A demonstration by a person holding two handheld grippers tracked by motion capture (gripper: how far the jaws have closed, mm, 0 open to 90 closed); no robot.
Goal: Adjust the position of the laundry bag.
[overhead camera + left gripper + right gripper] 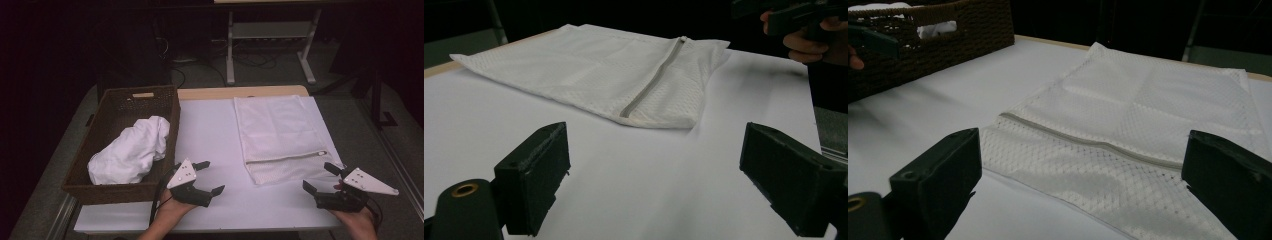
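Note:
A white mesh laundry bag (280,135) lies flat on the white table, its grey zipper (287,157) running near the front edge. The bag (599,70) lies well ahead in the left gripper view, and just beyond the jaws the bag (1128,130) shows in the right gripper view. A brown wicker basket (107,117) at the left holds a bundled white cloth (131,150). My left gripper (210,177) hovers open near the basket's front right corner, nothing between its jaws. My right gripper (320,177) stands open at the bag's front right corner, nothing held.
The table's (210,130) wooden far edge borders a dark floor with a white desk frame (270,45) behind. Bare white tabletop lies between basket and bag. The person's hands enter from the bottom edge.

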